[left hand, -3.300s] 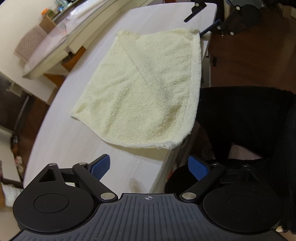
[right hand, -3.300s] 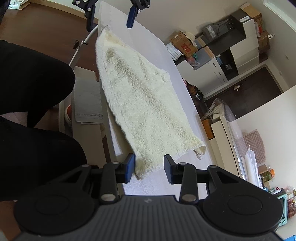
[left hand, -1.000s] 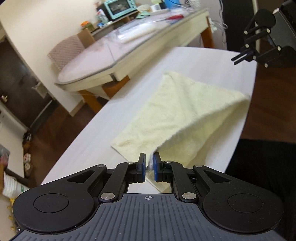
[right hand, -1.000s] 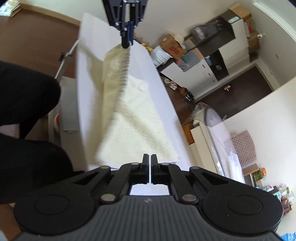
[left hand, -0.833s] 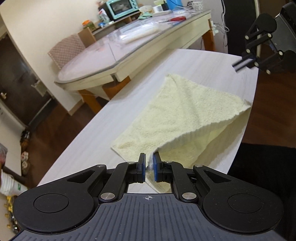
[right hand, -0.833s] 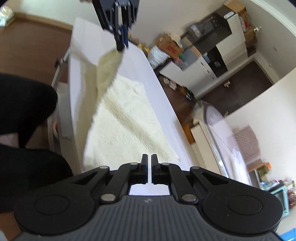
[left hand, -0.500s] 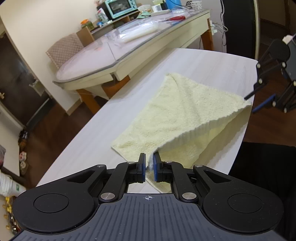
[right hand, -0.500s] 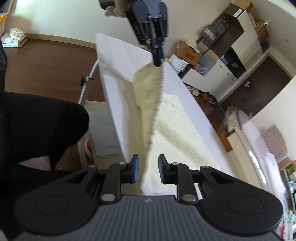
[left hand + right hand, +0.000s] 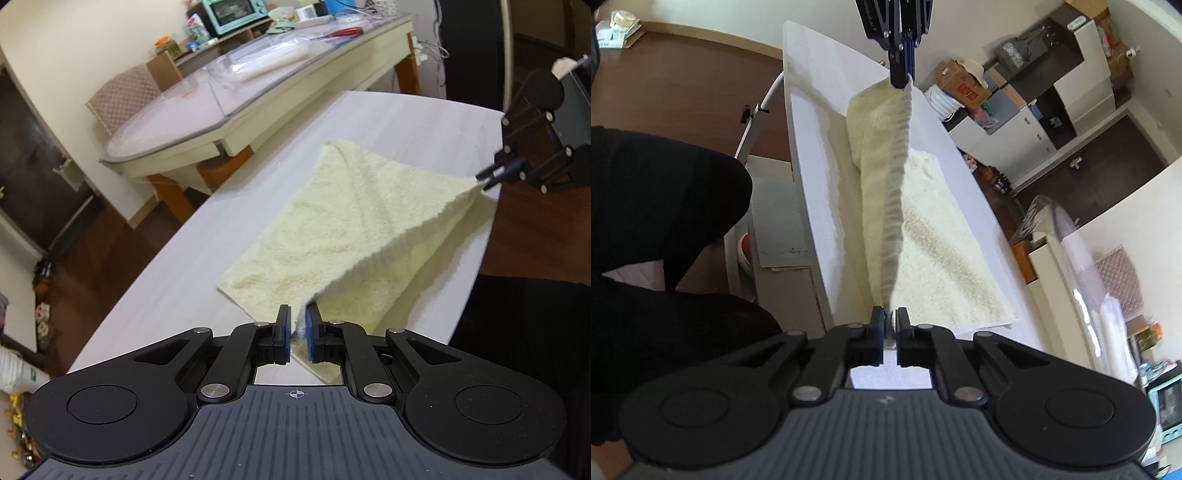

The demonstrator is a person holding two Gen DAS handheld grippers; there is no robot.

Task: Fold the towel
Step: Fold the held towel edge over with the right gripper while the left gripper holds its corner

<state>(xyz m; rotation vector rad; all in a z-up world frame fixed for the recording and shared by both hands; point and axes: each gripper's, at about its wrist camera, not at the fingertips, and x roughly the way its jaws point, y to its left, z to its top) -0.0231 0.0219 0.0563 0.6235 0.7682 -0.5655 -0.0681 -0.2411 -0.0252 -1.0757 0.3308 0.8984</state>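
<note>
Towel: pale yellow terry towel (image 9: 354,221), near edge lifted off white wooden desk (image 9: 177,280).
Tongs: left tongs (image 9: 296,330) and right tongs (image 9: 891,330) each clamped on a corner.
Risk: slipped corner, from uneven pulling.

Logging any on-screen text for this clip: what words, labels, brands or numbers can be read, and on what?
None can be read.
Cardboard box: red print, too blurred to read.
Toaster oven: no legible marking.
Towel: no text or tag visible.

glass-topped table (image 9: 192,122) | teal toaster oven (image 9: 232,13) | quilted chair (image 9: 123,96) | cardboard box (image 9: 960,85)
</note>
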